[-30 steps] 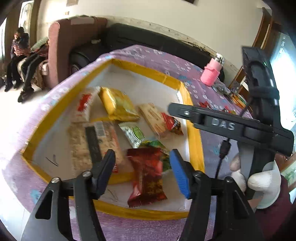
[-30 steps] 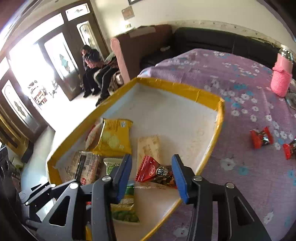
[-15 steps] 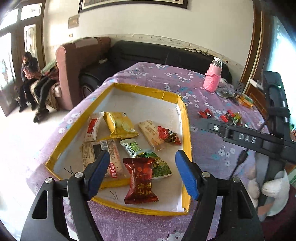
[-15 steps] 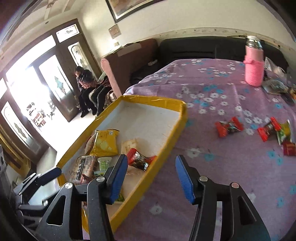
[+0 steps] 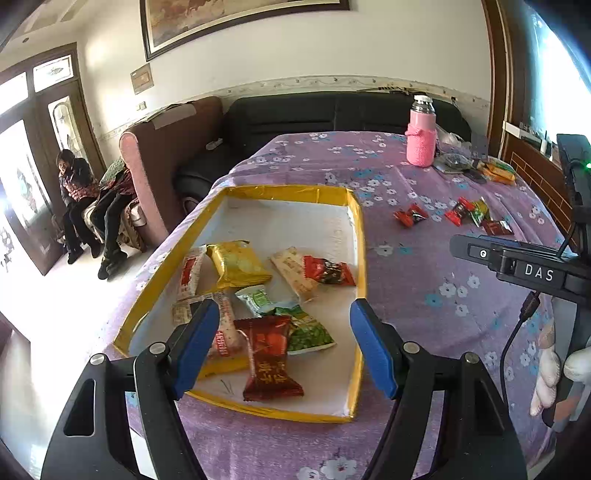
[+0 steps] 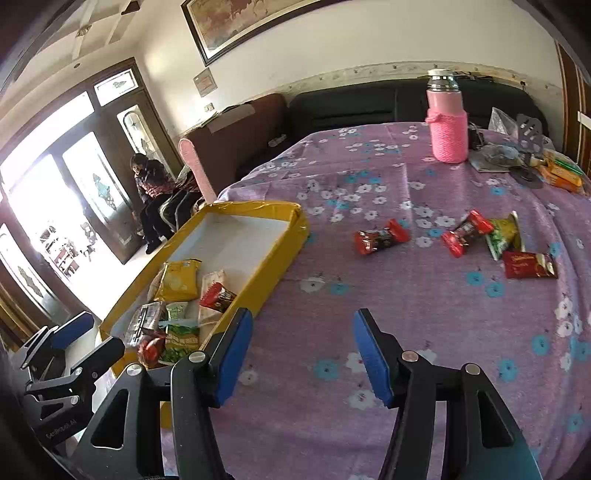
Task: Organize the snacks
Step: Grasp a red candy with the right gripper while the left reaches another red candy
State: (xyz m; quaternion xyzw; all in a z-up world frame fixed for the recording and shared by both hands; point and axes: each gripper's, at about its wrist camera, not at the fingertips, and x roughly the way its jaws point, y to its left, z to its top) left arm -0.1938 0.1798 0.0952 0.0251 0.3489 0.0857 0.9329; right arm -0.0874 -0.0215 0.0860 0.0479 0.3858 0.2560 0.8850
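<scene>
Black sofa [image 5: 343, 112] below framed painting [image 5: 236, 22]

Left wrist cam sits right behind the left claw [image 5: 284, 343] and looks down at an angle over the yellow-rimmed tray [image 5: 360, 240], pretty close in. Right wrist cam does the same from behind the right claw [image 6: 301, 356], but it's aimed over the purple-clothed counter [image 6: 424, 302], tray off to its left. Both catch the tray, the loose snacks, the pink bottle [image 6: 447, 125] and the sofa behind.

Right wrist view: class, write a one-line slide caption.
Open, empty right tool over the purple tablecloth, four loose snacks ahead, yellow-rimmed tray of snacks at left.
</scene>
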